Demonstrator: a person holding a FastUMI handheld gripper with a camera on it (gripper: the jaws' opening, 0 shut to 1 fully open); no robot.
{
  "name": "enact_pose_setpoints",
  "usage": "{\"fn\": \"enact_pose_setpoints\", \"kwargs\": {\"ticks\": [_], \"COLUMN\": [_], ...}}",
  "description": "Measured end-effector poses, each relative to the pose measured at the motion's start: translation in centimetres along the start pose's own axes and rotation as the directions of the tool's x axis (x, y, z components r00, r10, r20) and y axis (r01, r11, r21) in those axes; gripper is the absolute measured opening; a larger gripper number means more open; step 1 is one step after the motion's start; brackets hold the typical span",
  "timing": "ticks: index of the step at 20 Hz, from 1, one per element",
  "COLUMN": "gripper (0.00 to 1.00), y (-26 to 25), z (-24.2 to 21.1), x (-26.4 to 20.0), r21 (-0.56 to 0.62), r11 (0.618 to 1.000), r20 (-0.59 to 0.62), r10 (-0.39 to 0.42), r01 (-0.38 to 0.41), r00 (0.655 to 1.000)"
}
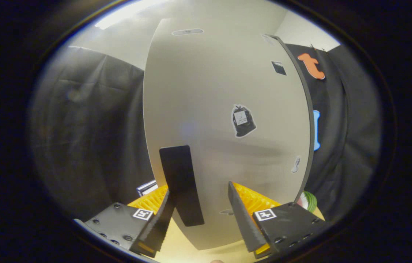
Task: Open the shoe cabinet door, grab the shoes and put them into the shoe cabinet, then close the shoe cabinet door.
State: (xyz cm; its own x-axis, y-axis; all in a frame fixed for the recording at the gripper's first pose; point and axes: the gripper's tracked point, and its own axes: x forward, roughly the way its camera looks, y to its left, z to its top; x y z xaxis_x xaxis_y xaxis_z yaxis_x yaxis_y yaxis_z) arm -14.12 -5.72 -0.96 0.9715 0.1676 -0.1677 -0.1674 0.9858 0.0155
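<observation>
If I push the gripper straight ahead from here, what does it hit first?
Most likely the black handle on the pale cabinet door: it stands between the open gripper fingers, nearer the left one. The door face lies right behind it; depth is hard to judge.

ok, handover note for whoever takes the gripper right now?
Gripper: open, fingers straddling the black handle on the cabinet door, not visibly clamped; the handle sits against the left finger.
Door: pale panel close ahead of the fingers, carrying stickers. Whether it is shut or ajar can't be told from here.
Shoes: unaccounted for.
Done: gripper lined up at the handle.
Left: confirm door and shoes, load the shoes, close the door.
</observation>
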Motion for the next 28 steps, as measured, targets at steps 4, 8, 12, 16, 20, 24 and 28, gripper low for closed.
{"fn": "enact_pose_setpoints", "kwargs": {"ticks": [4,8,12,16,20,24,28], "gripper": [0.89,0.94,0.97,0.97,0.97,0.97,0.97], "y": [0.8,0.1,-0.9,-0.5,-0.2,0.0,0.0], "z": [-0.6,0.5,1.0,0.9,1.1,1.1,1.2], "x": [1.2,4.4,7.6,8.3,10.2,11.2,12.2], "r21": [-0.003,-0.012,-0.003,-0.008,-0.009,-0.016,-0.015], "r11": [1.000,0.998,0.995,0.990,0.985,0.980,0.975], "r20": [0.001,0.007,0.006,0.013,0.021,0.027,0.035], "r10": [-0.024,-0.063,-0.102,-0.141,-0.172,-0.200,-0.222], "r01": [0.024,0.063,0.102,0.141,0.172,0.201,0.222], "r00": [1.000,0.998,0.995,0.990,0.985,0.979,0.975]}}
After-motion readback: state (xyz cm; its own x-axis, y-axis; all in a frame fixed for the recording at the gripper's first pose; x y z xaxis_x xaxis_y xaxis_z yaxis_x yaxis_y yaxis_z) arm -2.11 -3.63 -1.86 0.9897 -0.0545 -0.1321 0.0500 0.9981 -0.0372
